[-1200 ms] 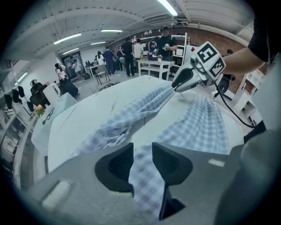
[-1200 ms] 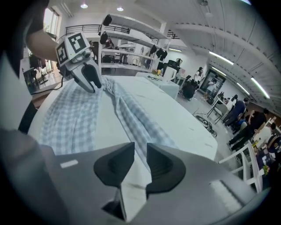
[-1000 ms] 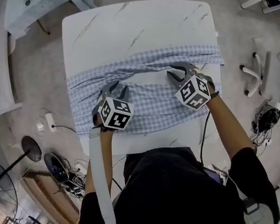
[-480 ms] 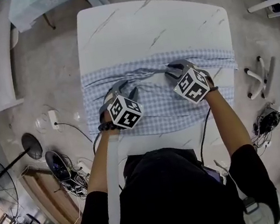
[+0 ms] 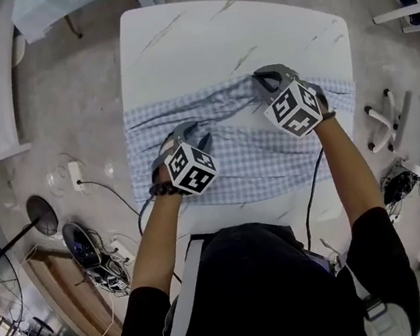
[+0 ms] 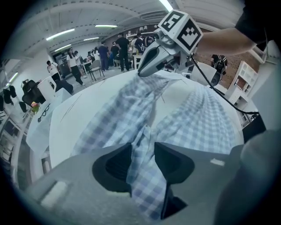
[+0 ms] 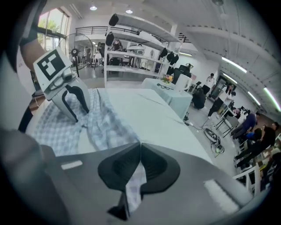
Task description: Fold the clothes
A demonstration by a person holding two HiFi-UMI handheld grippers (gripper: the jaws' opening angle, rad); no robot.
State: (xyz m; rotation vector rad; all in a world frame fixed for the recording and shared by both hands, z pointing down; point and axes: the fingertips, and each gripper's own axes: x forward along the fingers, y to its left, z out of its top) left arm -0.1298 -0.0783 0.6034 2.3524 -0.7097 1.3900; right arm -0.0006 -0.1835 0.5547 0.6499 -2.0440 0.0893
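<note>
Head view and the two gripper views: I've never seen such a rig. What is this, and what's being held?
A person at a white table works a pair of hand-held claws; the marker cubes are part of them. The head view looks down from the person's head; each gripper view rides on one claw, looking along its jaws. A checked garment lies across the table. The left claw pinches a bunched fold; the right claw has just closed on cloth near the far edge.
</note>
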